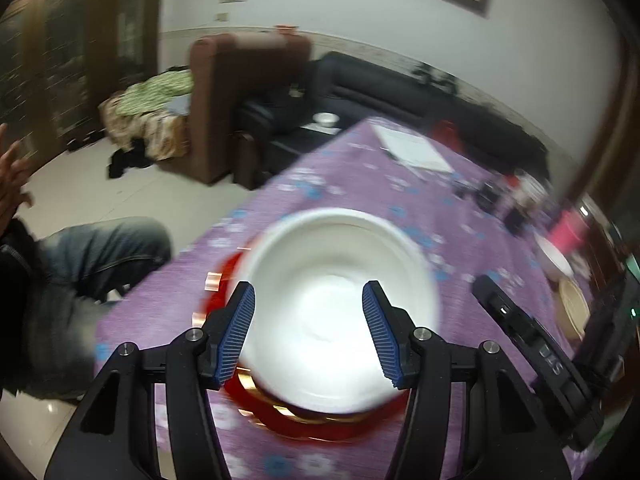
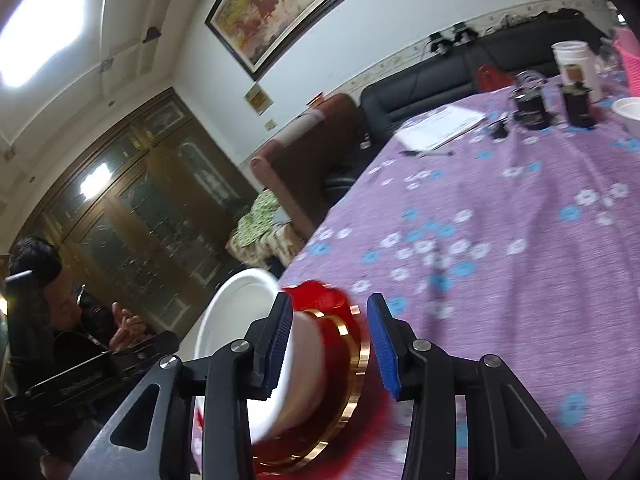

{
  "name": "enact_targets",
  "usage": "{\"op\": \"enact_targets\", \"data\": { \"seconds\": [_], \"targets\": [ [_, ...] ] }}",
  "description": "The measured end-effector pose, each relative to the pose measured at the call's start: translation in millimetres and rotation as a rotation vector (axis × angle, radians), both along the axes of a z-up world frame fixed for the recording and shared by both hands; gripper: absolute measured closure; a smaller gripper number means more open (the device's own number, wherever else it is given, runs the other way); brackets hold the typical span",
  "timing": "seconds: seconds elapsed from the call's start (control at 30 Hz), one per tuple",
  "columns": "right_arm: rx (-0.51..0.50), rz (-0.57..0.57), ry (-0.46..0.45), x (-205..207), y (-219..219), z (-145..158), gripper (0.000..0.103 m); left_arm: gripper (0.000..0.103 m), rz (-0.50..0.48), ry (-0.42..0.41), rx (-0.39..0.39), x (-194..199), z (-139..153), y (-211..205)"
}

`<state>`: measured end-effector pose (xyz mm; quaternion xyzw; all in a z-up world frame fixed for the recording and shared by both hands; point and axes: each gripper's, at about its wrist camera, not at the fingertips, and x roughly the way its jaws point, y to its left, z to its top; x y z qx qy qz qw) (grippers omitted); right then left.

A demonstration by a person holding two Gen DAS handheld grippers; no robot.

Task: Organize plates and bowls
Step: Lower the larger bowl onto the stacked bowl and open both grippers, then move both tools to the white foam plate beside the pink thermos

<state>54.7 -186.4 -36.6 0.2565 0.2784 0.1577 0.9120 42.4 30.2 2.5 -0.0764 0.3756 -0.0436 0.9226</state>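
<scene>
Two blue-padded fingers of the left tool (image 1: 309,334) stand wide apart in the left wrist view, gripping nothing. Between and beyond them sits a white bowl (image 1: 340,300), blurred, resting on a red plate (image 1: 320,420) with gold bands. Both are near the bench's (image 1: 360,176) left edge, on a purple cloth printed with blue and white flowers. At the right side of this view the other black tool body reaches in, and past it, by the bench's right edge, lie a tan plate (image 1: 574,308) and a white dish (image 1: 554,258), touching or nearly so; blur hides which. A white sheet of paper (image 1: 414,148) lies toward the far corner, with small dark items to its right, too smeared to name. Off the bench, a brown armchair (image 1: 240,96) and a black sofa (image 1: 400,96) stand against the wall, and a person in jeans (image 1: 104,248) sits at the left.

From the right wrist view, the right tool (image 2: 328,344) is open too, its fingers spread around the side of the white bowl (image 2: 240,308) and the red plate (image 2: 344,372) without clearly touching either. The camera is rolled, so the stack appears tipped on its side; it lies near the bench's (image 2: 520,280) left edge. At the far end stand a white cup (image 2: 576,64), two dark jars (image 2: 530,104), a pink basket (image 2: 630,60) and the paper (image 2: 440,126). A framed painting (image 2: 272,12) hangs on the wall.
</scene>
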Motion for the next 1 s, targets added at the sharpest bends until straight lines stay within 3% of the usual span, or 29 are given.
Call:
{"op": "enact_targets", "data": {
  "seconds": [0.27,0.53,0.7,0.83,1.0],
  "targets": [
    [0.027,-0.17,-0.04,-31,-89,9,0.062,0.048,-0.283,0.07,0.047,-4,-1,-123],
    [0.042,-0.436,-0.08,-86,-231,20,0.056,0.048,-0.441,0.181,0.004,16,-6,-243],
    [0.034,-0.619,-0.052,-118,-320,17,0.054,0.048,-0.495,0.2,0.016,34,-9,-315],
    [0.068,-0.697,-0.009,-124,-376,17,0.053,0.048,-0.51,0.21,-0.009,52,-5,-357],
    [0.08,-0.64,0.015,-103,-401,29,0.052,0.048,-0.431,0.188,-0.02,92,-3,-375]
  ]
}}
